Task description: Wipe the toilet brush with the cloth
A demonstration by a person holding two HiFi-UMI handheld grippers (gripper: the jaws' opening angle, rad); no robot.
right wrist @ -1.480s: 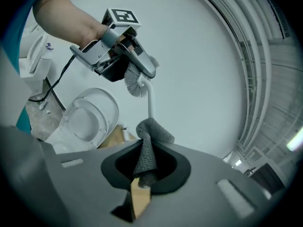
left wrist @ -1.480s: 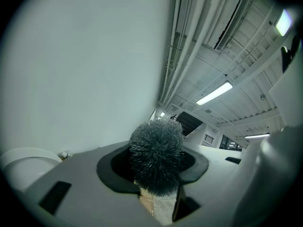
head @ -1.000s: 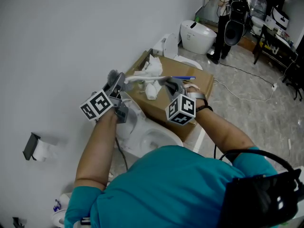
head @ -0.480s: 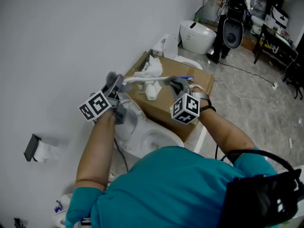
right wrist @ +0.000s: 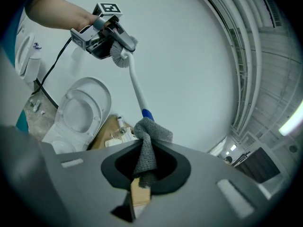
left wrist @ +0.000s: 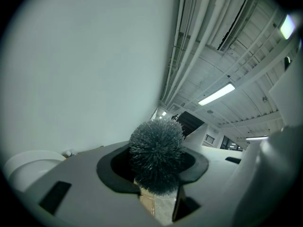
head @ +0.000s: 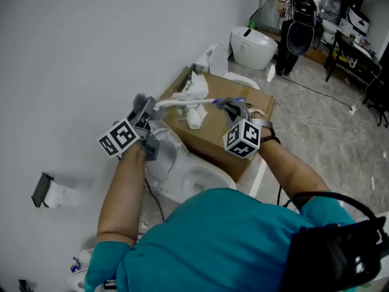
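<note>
1. The left gripper (head: 147,107) has its jaws clenched on the bristle head (left wrist: 156,155) of the brush (head: 182,102). It holds the brush in the air above the toilet (head: 182,176) and the cardboard box (head: 214,134), close to the wall.
2. The right gripper (head: 234,108) has its jaws clamped on the grey cloth (right wrist: 151,132). The cloth is bunched around the shaft just beside the blue grip (right wrist: 146,113), at the end far from the bristles.
3. The step in hand looks like a wiping stroke along the shaft, with the cloth now at the handle end of its run.
4. The next move probably calls for sliding the cloth back along the white shaft toward the bristle head. The right jaws should stay tight enough that the cloth does not slip out, while the left gripper holds the head steady as an anchor.
5. The brush's long axis lies roughly level and runs across the head view. The bristle head points to the person's left, toward the wall, and the blue grip points to the right.
</note>
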